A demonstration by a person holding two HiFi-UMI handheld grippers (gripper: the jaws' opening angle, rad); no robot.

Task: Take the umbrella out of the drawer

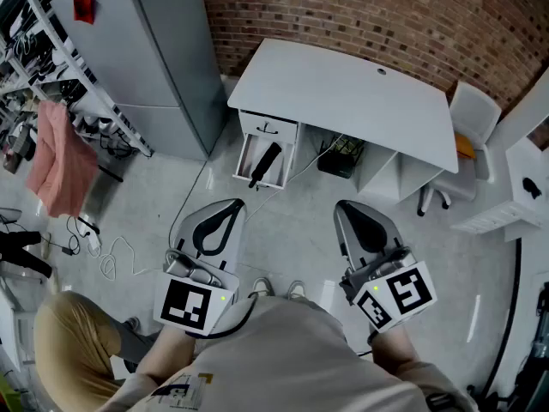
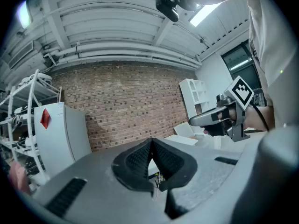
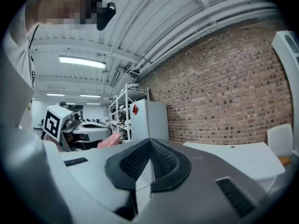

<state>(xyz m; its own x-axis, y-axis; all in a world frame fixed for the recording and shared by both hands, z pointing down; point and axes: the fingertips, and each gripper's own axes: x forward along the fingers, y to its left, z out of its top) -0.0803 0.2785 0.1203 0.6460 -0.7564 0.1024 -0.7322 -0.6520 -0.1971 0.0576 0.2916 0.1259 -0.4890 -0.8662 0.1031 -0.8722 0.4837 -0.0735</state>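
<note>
Head view
- Left gripper (image 1: pixel 229 203): held low at the picture's left, jaws clenched, nothing between them.
- Right gripper (image 1: pixel 348 205): held low at the picture's right, level with the left one, jaws pressed together, empty.
- Desk (image 1: pixel 343 93): white, standing against the brick wall (image 1: pixel 360 11).
- Drawer (image 1: pixel 244 156): white, under the desk's left end, pulled open toward the person.
- Umbrella (image 1: pixel 265 163): black, folded, lying lengthwise inside the open drawer.
- Umbrella relative to the grippers: ahead of both and well apart from them, with bare floor (image 1: pixel 292 221) between. It lies just right of the left gripper's line and well to the left of the right gripper's line. Neither gripper touches it.
- Surroundings: grey cabinet (image 1: pixel 146 50) left of the desk; pink cloth (image 1: pixel 53 157) hanging at the far left; white chair (image 1: pixel 470 114) at the desk's right end.

Left gripper view
- Left gripper (image 2: pixel 152 143): black pads meet at the tips, nothing clamped.
- Ahead: brick wall, with the grey cabinet at the left.
- Right gripper: in view at the right, marker cube on top.
- Umbrella: cannot be made out here.

Right gripper view
- Right gripper (image 3: pixel 150 145): pads closed tip to tip, nothing held.
- Ahead: the white desk top at the right, the brick wall behind it, the grey cabinet at centre.
- Left gripper: in view at the left, beside the pink cloth.
</note>
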